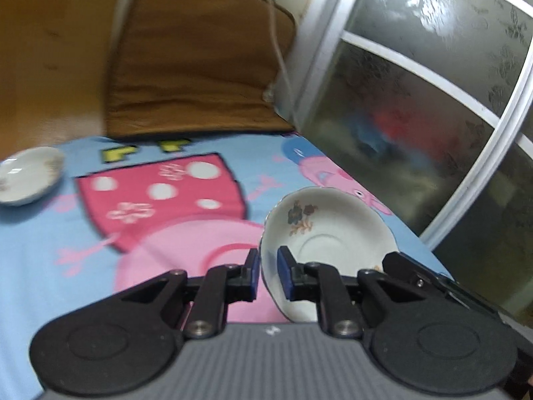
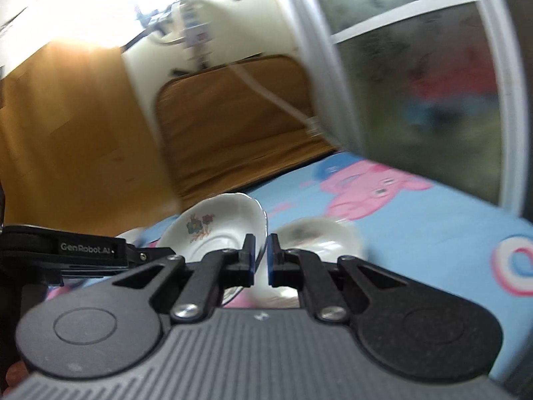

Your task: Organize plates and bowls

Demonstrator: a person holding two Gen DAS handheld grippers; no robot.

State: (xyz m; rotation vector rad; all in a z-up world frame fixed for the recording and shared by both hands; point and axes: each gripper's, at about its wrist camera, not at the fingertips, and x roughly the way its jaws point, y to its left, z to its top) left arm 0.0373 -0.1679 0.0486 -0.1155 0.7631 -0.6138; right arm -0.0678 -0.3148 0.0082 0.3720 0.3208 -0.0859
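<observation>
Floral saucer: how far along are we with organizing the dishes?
Done: nothing visibly stacked yet. In hand: the floral saucer, tilted, pinched at opposite rims by the left gripper and right gripper. Remaining: a loose dish and a second dish on the cloth.

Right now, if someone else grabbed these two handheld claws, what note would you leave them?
Left gripper: closed on the left rim of the white floral porcelain saucer, which is tilted above the blue cartoon-print cloth.
Right gripper: appears closed on the same saucer's opposite rim.
Elsewhere: a white shallow dish lies on the cloth far left in the left view; a blurred white dish lies just behind the saucer in the right view. I cannot tell whether they are the same dish.
Done: no stack visible yet.
Left: set the held saucer with the others.
</observation>
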